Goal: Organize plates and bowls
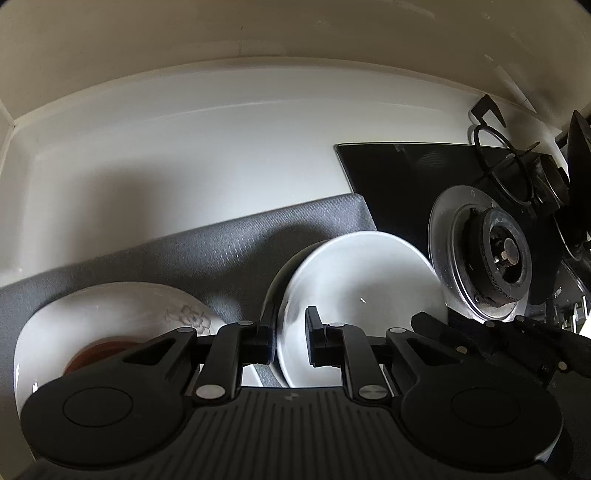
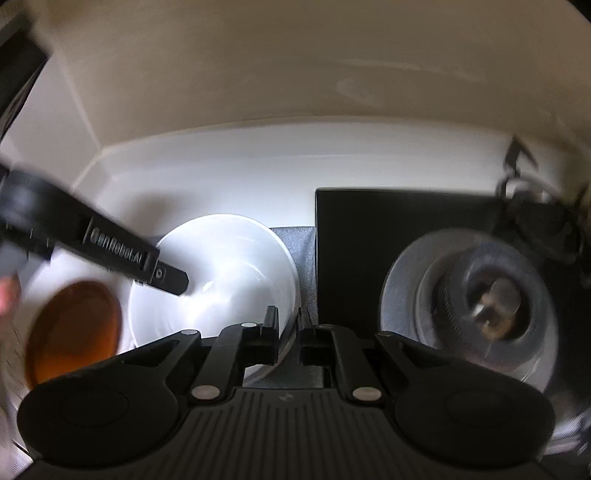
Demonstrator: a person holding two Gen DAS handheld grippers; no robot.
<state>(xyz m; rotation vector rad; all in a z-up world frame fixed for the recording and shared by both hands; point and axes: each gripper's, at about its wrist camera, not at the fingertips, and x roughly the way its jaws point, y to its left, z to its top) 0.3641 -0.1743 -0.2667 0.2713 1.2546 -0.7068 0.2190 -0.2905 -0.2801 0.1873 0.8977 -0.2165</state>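
A plain white bowl (image 1: 362, 291) stands tilted on a grey mat (image 1: 207, 251). My left gripper (image 1: 290, 332) has its fingers on either side of the bowl's left rim, closed on it. My right gripper (image 2: 288, 328) is shut on the same bowl's right rim (image 2: 229, 273); it also shows at the right in the left wrist view (image 1: 436, 325). The left gripper's finger (image 2: 162, 273) reaches into the bowl from the left. A white plate with a flower print (image 1: 122, 317) lies to the left, with a brown saucer (image 2: 74, 328) on it.
A black glass gas stove (image 1: 406, 173) lies to the right with a silver burner (image 1: 495, 251) and pan supports (image 1: 517, 162). A white counter (image 1: 184, 155) runs back to a cream wall (image 1: 258, 29). The right wrist view is blurred.
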